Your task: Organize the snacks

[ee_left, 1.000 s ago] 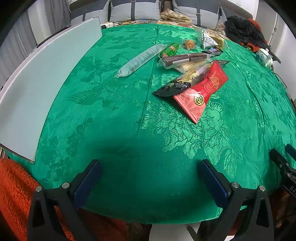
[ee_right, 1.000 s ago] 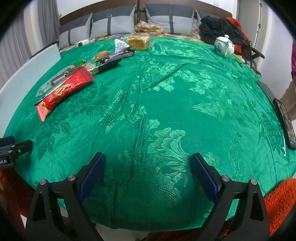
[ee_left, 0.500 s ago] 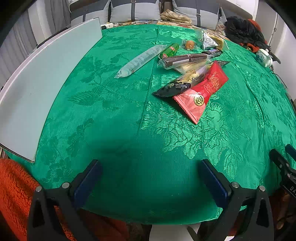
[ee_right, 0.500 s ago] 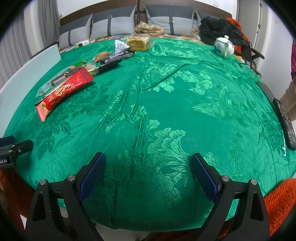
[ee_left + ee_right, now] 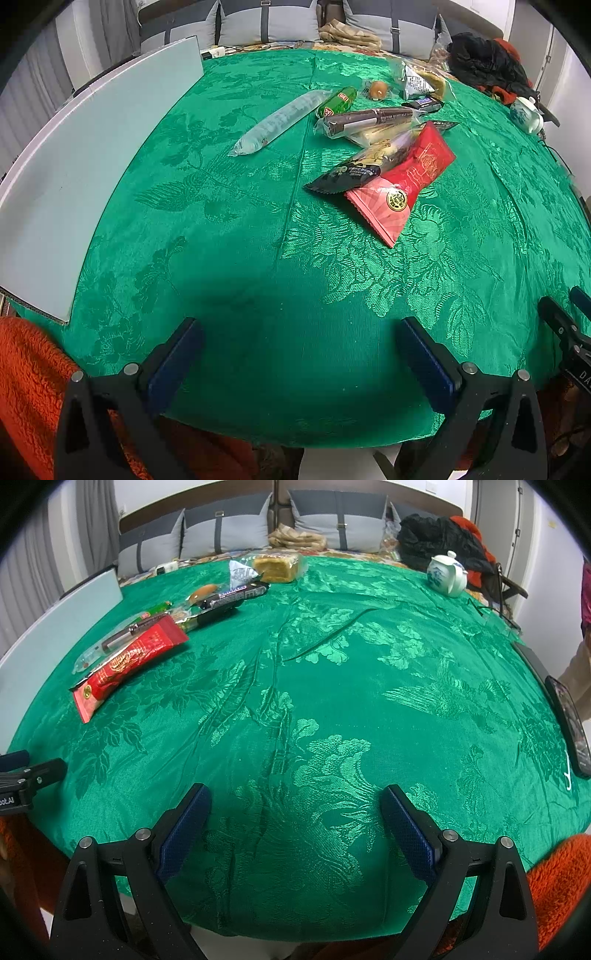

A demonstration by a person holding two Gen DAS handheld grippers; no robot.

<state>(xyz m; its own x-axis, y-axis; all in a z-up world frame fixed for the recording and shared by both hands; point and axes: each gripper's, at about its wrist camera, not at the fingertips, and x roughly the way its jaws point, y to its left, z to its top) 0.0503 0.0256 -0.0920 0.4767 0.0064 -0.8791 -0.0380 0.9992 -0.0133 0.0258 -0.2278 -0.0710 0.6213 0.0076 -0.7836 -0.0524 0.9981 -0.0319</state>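
Observation:
Several snacks lie in a loose pile on the green tablecloth [image 5: 258, 258]. A red packet [image 5: 404, 181] lies nearest, with a black-ended packet [image 5: 354, 170] across it, a brown bar [image 5: 369, 118], a green tube [image 5: 336, 101] and a long clear packet [image 5: 280, 123] behind. The red packet also shows at the left of the right wrist view [image 5: 129, 661]. My left gripper [image 5: 299, 350] is open and empty at the table's near edge, well short of the pile. My right gripper [image 5: 295, 819] is open and empty, over bare cloth to the right of the pile.
A pale flat board [image 5: 85, 166] lies along the table's left side. A white and blue teapot [image 5: 447, 574] stands at the far right. A dark phone [image 5: 569, 727] lies at the right edge. A wrapped cake [image 5: 277, 566] and a silver packet [image 5: 240, 572] lie at the back.

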